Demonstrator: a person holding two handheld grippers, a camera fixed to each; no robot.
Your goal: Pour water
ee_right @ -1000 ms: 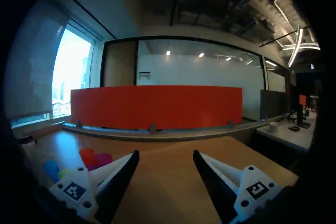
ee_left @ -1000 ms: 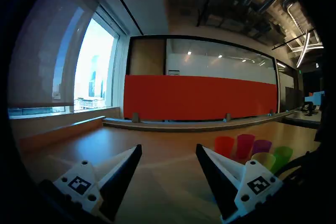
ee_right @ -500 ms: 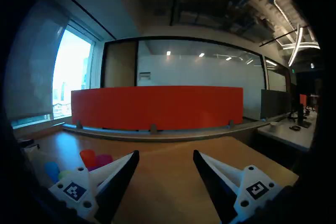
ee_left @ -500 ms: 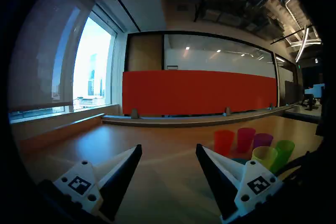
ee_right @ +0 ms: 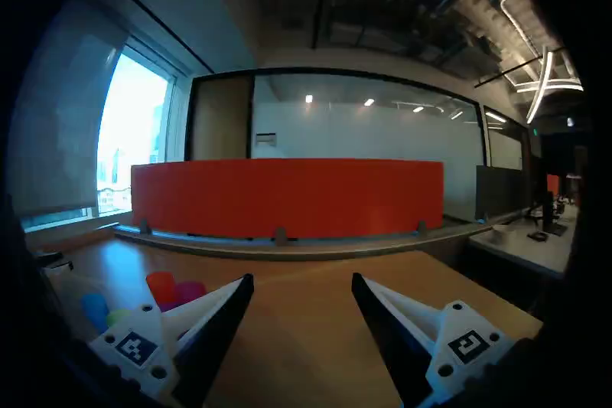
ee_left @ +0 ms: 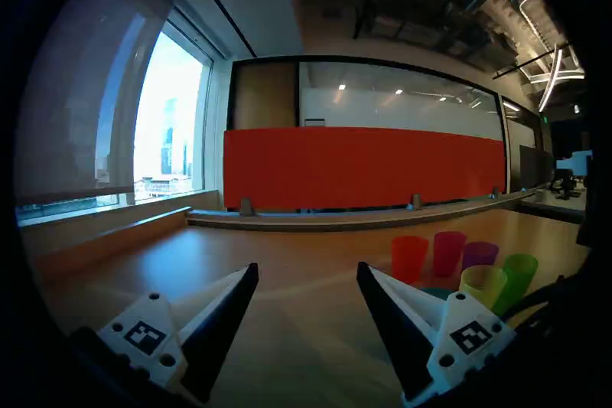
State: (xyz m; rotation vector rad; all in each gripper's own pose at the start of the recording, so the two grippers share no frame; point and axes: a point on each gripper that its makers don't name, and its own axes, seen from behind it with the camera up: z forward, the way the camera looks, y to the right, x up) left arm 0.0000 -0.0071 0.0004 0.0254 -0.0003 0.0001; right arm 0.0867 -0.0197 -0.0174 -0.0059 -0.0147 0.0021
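Left gripper agape near cups

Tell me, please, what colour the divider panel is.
The divider panel is orange-red; left gripper view best.

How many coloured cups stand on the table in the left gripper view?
5: orange cup, pink cup, purple cup in a back row; yellow cup and green cup nearer, at right. Others may be hidden.

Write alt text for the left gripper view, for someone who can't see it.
The left gripper is open and empty above a wooden desk; to its right stand an orange cup, magenta cup, purple cup, yellow cup and green cup. A red divider spans the back, a bright window at left.
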